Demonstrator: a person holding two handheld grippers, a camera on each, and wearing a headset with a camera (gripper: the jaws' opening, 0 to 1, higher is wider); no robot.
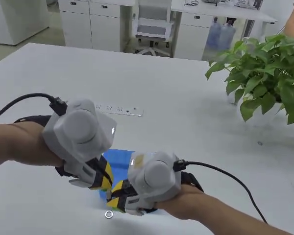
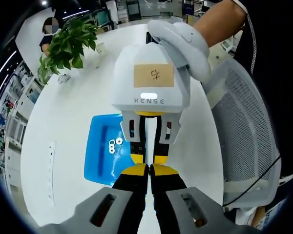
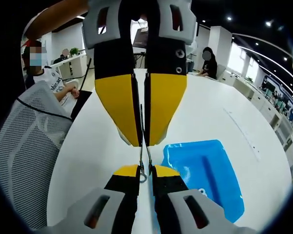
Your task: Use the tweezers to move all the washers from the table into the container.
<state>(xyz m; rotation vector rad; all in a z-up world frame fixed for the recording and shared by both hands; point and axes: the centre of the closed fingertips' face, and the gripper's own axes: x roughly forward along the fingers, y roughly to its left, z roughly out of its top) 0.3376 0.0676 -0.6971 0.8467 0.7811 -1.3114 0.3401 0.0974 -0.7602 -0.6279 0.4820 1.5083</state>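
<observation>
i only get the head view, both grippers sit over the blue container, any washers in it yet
observer: yes, the left gripper view shows three washers lying close together in the container
operator: who has the tweezers
observer: in the right gripper view the tweezers sit between the jaws of the right gripper and reach up between those of the left gripper; both pairs look closed on them

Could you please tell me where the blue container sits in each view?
Head view: blue container low centre, partly covered.
Left gripper view: it lies left of centre, washers inside.
Right gripper view: it lies lower right.
Shared landmark: white power strip.
</observation>
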